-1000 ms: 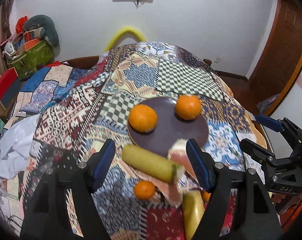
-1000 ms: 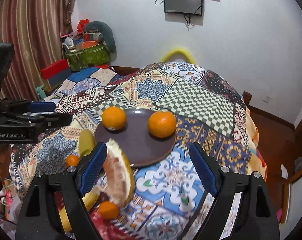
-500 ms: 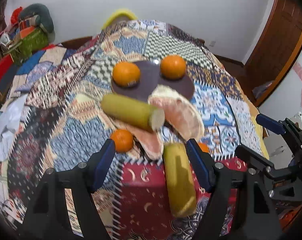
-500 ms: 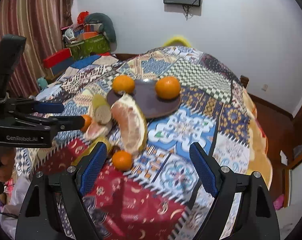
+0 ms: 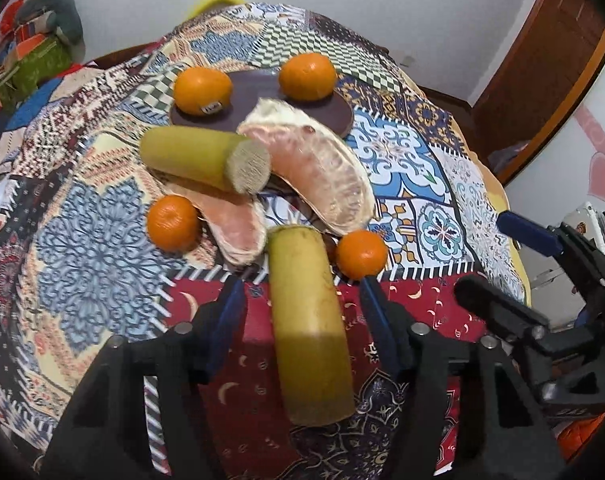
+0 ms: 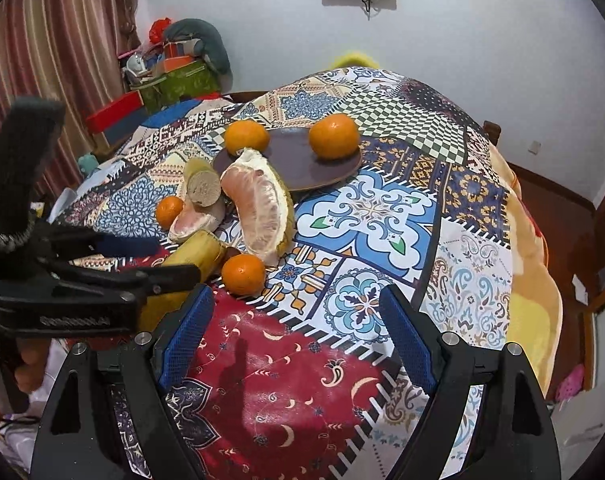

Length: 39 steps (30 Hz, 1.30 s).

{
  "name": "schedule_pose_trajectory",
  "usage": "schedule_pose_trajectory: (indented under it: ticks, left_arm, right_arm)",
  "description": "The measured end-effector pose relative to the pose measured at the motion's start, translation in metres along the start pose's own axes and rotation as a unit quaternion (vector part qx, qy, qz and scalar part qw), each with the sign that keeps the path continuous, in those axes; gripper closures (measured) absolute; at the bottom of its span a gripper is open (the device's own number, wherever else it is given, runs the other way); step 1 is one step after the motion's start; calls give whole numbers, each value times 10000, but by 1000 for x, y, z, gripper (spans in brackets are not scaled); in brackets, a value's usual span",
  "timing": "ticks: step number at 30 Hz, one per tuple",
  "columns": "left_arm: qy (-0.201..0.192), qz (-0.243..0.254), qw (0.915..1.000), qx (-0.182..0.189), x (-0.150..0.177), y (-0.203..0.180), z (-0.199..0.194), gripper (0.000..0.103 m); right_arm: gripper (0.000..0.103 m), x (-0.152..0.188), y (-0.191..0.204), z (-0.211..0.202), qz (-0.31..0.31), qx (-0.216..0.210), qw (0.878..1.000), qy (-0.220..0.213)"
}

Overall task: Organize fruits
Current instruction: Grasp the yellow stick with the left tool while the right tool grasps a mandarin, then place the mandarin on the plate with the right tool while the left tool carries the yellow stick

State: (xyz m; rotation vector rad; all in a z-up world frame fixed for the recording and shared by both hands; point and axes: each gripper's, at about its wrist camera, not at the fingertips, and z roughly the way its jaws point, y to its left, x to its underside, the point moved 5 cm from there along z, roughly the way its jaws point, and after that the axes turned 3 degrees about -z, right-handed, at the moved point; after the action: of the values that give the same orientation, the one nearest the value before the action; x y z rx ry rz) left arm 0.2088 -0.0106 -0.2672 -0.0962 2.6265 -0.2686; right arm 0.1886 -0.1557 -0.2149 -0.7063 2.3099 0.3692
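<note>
The left gripper has come lower, fingers apart astride the near sugarcane piece; the right gripper hangs open beside it.

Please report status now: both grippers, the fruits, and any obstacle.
Left gripper open, straddling near sugarcane piece, not closed. Right gripper open, empty. Two oranges on brown plate; pomelo wedge overlaps plate rim.

Bare quilt between the right fingers; crowded fruit (near cane piece) around the left.
</note>
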Motion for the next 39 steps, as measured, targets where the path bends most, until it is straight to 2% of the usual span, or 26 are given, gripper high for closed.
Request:
schedule_pose_trajectory:
  ticks: [5, 7, 9, 16, 20, 31, 35, 39]
  left_arm:
    - [167, 23, 9998, -65, 2, -1, 16, 52]
    - [117, 98, 9998, -160, 3, -2, 18, 57]
    - [80, 149, 9998, -104, 4, -3, 18, 63]
    - [-17, 180, 9998, -62, 8, -1, 9, 66]
    - [-131, 200, 9997, -5, 12, 3, -4, 66]
    - [-571, 141, 9982, -68, 5, 15, -37, 66]
    - [-626, 74, 9979, -112, 1, 20, -39, 67]
    - [-673, 24, 9977, -118, 0, 22, -41, 66]
  right_arm:
    - [21, 1, -1, 2, 5, -25, 10000, 4]
    - [21, 1, -1, 4, -6, -42, 10000, 15]
    - [22, 1, 0, 6, -15, -75, 10000, 28]
    - [29, -4, 6, 17, -66, -253, 9996, 96]
    - [48, -3, 15, 32, -175, -458, 9984, 295]
    - [59, -4, 26, 61, -159, -732, 9957, 538]
    - [70, -6, 30, 65, -142, -866, 9945, 566]
    - [71, -6, 30, 62, -166, -851, 9947, 554]
